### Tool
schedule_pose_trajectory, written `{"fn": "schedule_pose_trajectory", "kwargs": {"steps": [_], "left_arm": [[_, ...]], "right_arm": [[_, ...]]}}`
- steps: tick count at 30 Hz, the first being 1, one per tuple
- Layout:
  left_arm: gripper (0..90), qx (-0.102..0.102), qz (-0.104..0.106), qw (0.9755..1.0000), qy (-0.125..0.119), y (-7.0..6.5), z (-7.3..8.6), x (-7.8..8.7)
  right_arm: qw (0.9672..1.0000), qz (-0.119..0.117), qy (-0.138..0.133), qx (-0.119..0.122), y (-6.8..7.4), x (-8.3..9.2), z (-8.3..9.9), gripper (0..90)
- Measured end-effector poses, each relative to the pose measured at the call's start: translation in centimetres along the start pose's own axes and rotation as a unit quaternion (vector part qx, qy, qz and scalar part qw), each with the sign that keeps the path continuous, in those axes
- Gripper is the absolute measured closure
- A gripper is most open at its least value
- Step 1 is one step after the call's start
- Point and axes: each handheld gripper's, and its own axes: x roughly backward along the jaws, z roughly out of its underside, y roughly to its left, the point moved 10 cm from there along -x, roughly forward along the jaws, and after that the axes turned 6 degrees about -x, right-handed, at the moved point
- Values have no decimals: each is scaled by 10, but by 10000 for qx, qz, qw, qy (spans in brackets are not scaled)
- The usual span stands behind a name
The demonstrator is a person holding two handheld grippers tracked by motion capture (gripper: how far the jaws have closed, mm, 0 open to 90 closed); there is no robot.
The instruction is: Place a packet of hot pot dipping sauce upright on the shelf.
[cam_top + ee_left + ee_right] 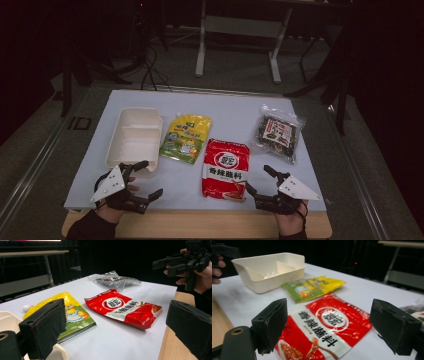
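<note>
High view: red packet (226, 170) between both open grippers.

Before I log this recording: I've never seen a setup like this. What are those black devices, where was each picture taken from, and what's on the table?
No robot here: a person holds a two-jaw hand tool in each hand, the left gripper and the right gripper. Both are open and hold nothing. One picture looks down from above the table; the other two come from cameras riding on each gripper, looking out between its black jaws. On the white table lie a cream divided container, a yellow-green spouted pouch, a red seasoning packet and a clear bag of dark contents.
</note>
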Motion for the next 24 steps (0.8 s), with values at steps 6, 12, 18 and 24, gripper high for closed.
{"fn": "schedule_pose_trajectory", "kwargs": {"steps": [6,12,18,24], "left_arm": [[37,7,57,9999,-84,-1,-6,2],[36,-24,85,9999,-105,-4,-10,6],[36,-39,124,9999,-75,-6,-9,4],[36,-32,134,9999,-58,-6,-8,4]], "right_arm": [[9995,151,-194,192,4,7,-12,141],[9986,202,-289,390,10,9,-27,135],[9986,12,-267,452,10,2,-50,117],[9979,70,-46,638,5,-10,-69,125]]}}
